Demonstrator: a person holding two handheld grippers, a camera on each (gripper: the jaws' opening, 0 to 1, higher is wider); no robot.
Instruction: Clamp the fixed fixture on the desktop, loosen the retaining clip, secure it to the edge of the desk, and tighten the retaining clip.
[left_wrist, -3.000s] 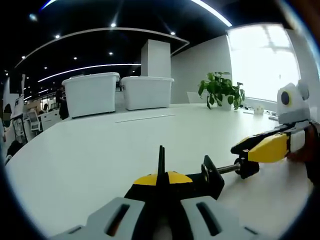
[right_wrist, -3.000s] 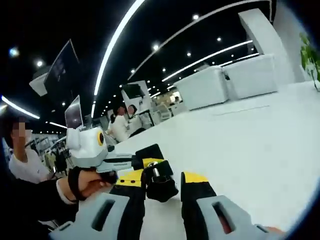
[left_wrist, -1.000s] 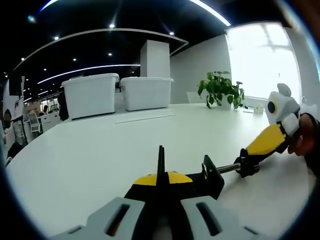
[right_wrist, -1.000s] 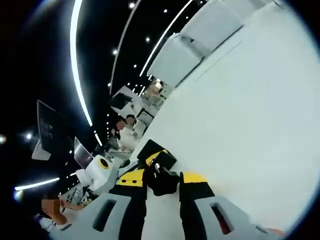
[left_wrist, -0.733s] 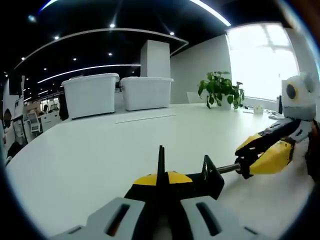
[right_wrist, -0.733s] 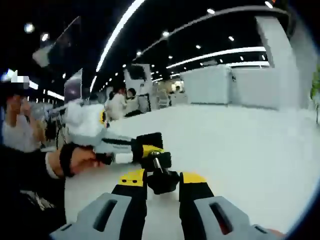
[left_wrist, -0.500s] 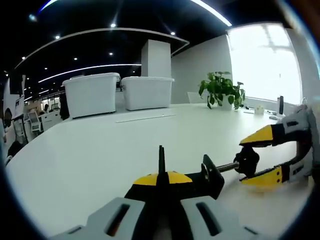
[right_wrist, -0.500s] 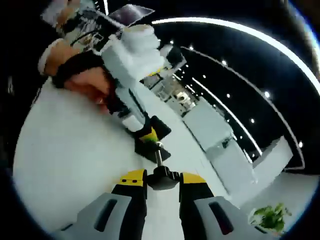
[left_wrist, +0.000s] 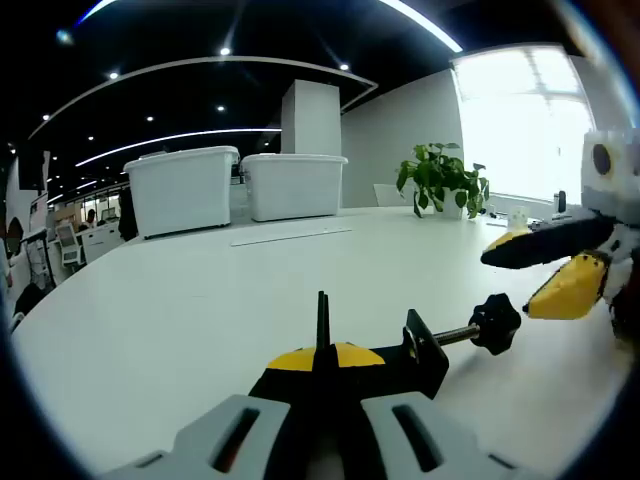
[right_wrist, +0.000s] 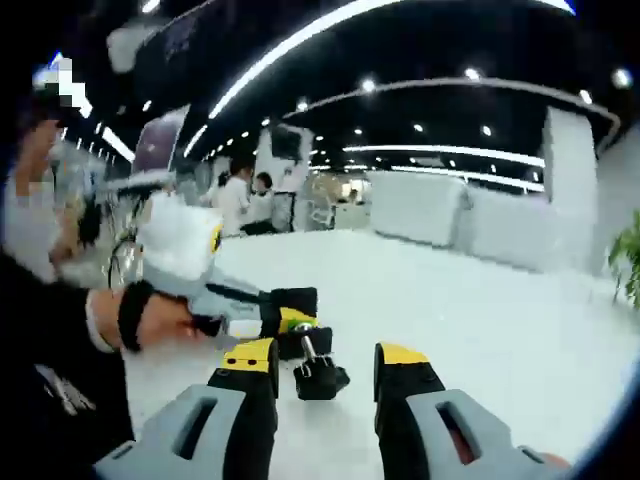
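left gripper (left_wrist: 322, 352): jaws closed on the black metal clamp fixture (left_wrist: 420, 352), low over the white desk (left_wrist: 200, 300) | right gripper (right_wrist: 325, 362): jaws parted, off the fixture's black round screw knob (right_wrist: 320, 378), knob between them | knob (left_wrist: 497, 322) at the threaded rod's end

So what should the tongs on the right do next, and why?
Probably close back on the black knob and turn it again: the right tongs stand open just short of it, while the left tongs hold the clamp on the white desk.
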